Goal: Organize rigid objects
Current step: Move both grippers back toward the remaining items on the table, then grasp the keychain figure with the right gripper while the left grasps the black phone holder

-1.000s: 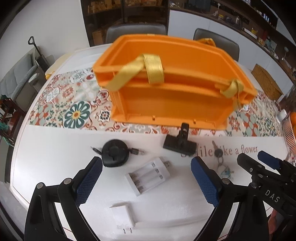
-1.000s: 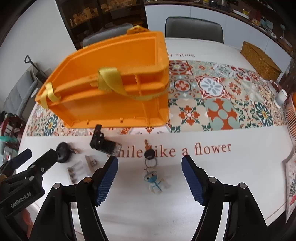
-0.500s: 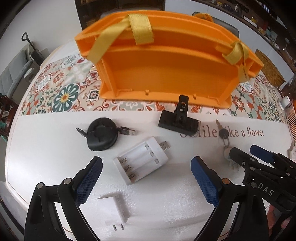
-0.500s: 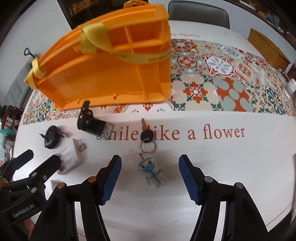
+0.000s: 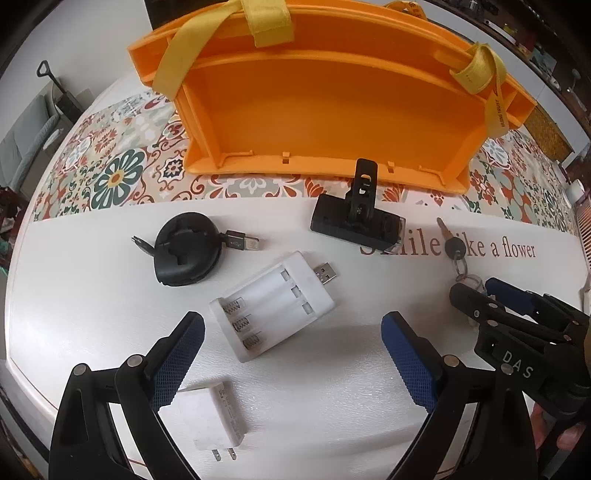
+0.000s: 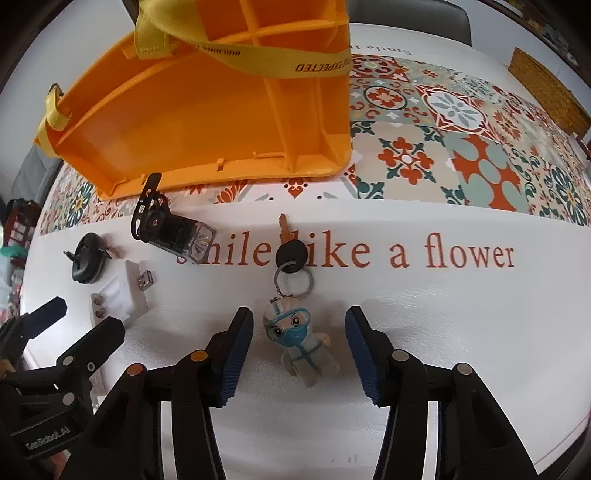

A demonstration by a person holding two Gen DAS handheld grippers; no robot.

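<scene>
The right gripper (image 6: pixel 299 350) is lowered over the figure (image 6: pixel 301 341) of a keychain; its jaws have just been closing and the figure is bracketed between them, but a gap is seen on both sides, so nothing is clamped yet. The figure is linked by a ring (image 6: pixel 293 280) to a key (image 6: pixel 290 247), which lies on the printed lettering of the table (image 6: pixel 443 332), just in front of the bin (image 6: pixel 221 122). The soft body is probably taken rather than the flat key because it gives the pads more to bite. The left gripper (image 5: pixel 291 363) is held with jaws spread wide and empty, pointed down over the charger (image 5: pixel 273 304), which lies well in front of the bin with its USB plug toward it. Such a wide spread is likely kept because the charger is broad. A plug adapter (image 5: pixel 212 419) lies farthest from the bin, by the left pad. A cable reel (image 5: pixel 186 253) and a black light (image 5: pixel 356 221) lie nearer the bin, the light just at its front lip. The bin is seen with open compartments and yellow straps (image 5: pixel 269 18), no item inside where visible. All pieces are judged still to be sorted into it.
</scene>
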